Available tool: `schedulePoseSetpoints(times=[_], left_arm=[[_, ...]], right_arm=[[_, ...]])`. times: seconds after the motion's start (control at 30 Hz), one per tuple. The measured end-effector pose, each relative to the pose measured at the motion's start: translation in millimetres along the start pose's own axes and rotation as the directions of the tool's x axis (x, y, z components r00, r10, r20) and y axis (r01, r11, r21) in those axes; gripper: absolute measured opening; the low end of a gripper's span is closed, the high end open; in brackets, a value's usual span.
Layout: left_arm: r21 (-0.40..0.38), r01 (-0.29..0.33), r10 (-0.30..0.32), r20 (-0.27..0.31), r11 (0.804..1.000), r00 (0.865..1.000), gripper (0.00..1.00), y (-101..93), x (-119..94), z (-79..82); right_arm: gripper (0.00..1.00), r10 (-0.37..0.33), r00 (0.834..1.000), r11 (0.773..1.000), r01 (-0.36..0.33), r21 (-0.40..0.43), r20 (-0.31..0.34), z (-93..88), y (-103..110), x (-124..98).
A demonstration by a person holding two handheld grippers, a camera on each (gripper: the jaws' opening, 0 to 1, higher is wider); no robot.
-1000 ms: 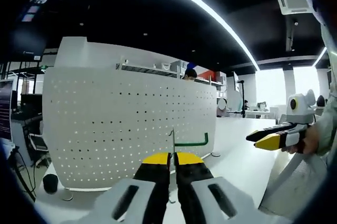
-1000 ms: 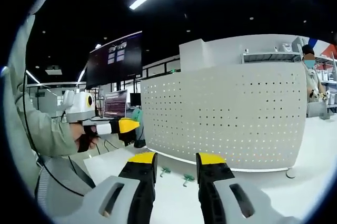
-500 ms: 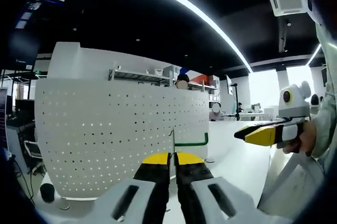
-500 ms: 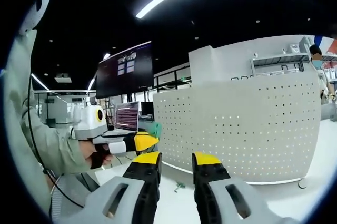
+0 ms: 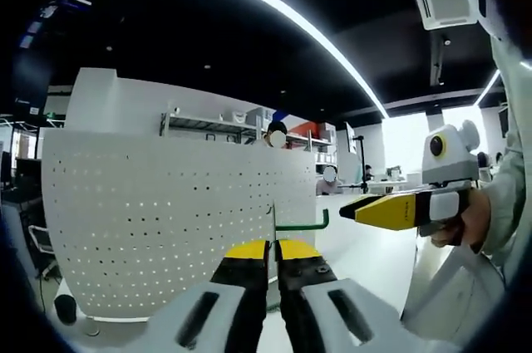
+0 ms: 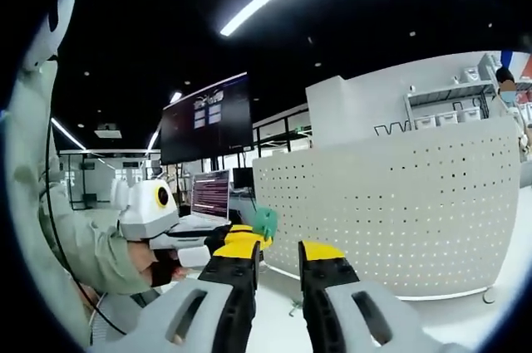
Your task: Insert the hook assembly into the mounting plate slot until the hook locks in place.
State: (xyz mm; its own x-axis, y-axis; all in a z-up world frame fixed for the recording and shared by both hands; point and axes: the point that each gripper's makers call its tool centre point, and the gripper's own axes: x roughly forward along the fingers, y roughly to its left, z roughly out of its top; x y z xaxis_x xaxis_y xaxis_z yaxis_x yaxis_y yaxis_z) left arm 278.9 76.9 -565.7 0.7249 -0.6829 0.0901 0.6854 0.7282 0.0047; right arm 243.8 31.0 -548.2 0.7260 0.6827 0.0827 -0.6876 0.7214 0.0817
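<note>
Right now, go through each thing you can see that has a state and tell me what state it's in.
Left gripper: shut on the green hook.
Green hook: held upright in front of the pegboard, not yet inserted.
Right gripper: open, holding nothing.
Pegboard: standing upright on the table, nothing hung on it.
Monitor: switched on.

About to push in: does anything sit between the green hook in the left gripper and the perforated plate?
Nothing visible does. The left gripper holds the green hook in front of the white perforated plate, with open space between them. The right gripper hangs off to the side, clear of that path.
</note>
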Motion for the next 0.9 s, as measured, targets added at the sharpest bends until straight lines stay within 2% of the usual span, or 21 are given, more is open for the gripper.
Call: schedulePoseSetpoints(times=[0.4,0.63,0.9], left_arm=[[-0.002,0.044,-0.044,0.013,0.999,0.999,0.03,-18.3,1,4.3],[0.002,0.061,-0.061,0.017,0.998,0.998,0.03,-27.2,1,6.0],[0.0,0.072,-0.072,0.021,0.997,0.997,0.03,-30.5,0,7.3]], right_arm=[[0.16,0.009,1.0,1.0,-0.009,0.005,0.008,4.2,4,7],[0.11,0.024,1.0,1.0,-0.024,0.014,0.001,4.3,9,13],[0.08,0.024,1.0,1.0,-0.024,0.006,-0.005,1.9,12,18]])
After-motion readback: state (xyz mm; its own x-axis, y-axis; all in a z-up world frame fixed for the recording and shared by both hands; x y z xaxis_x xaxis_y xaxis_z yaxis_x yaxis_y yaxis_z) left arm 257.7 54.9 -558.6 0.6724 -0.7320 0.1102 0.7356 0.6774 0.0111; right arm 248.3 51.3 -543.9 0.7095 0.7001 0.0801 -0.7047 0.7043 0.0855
